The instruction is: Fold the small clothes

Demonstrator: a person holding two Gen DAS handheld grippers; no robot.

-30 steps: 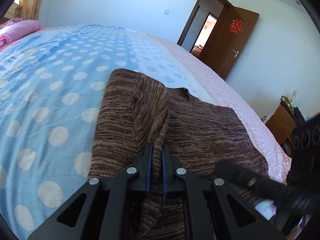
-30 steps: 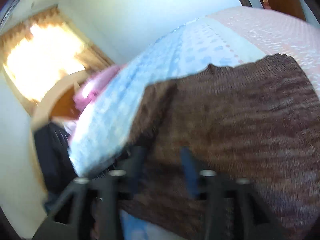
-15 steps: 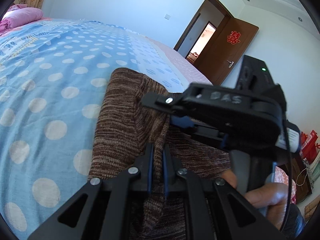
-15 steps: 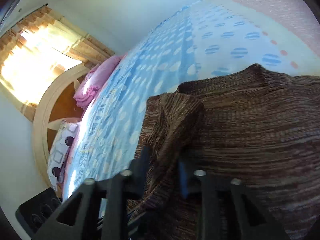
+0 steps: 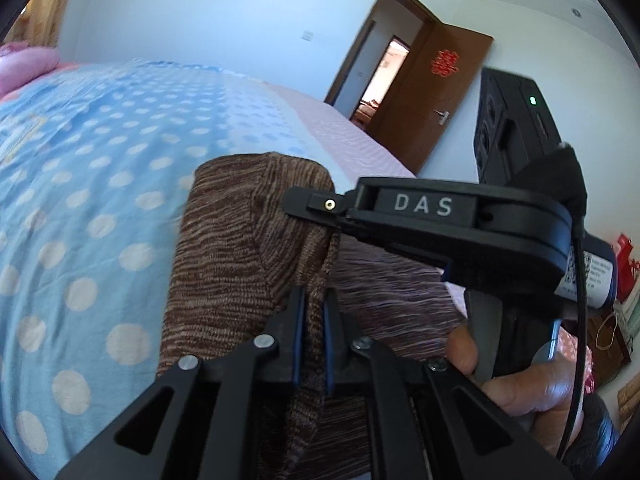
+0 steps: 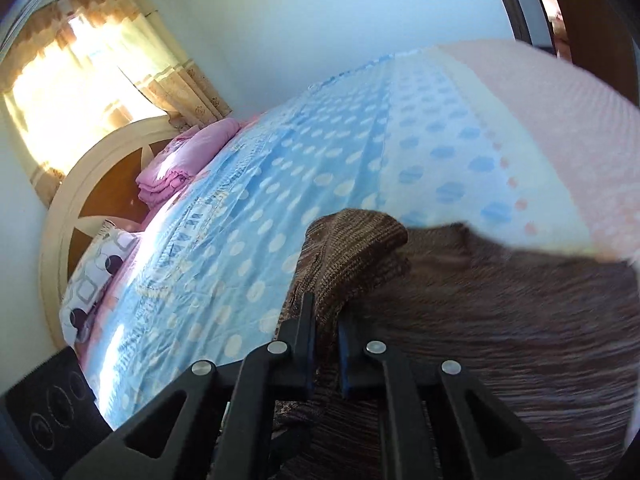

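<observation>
The sweater (image 5: 240, 264) lies on the bed (image 5: 80, 200), its near edge cut off and blurred. The right hand-held gripper (image 5: 320, 216) blocks its far side. Both the left hand-held gripper (image 5: 313, 340) and the right pinch folds.

On my right hand-held gripper (image 5: 316, 204), seen from the left wrist camera, white capitals read "DAS" on its black top bar. A white sticker (image 5: 596, 270) at its rear carried a square code and print too small for me to read. The brown door (image 5: 436, 100) bore a red double-happiness sign (image 5: 443, 63). Lettering on the blue bedsheet (image 6: 208, 216) was too stretched to read.
</observation>
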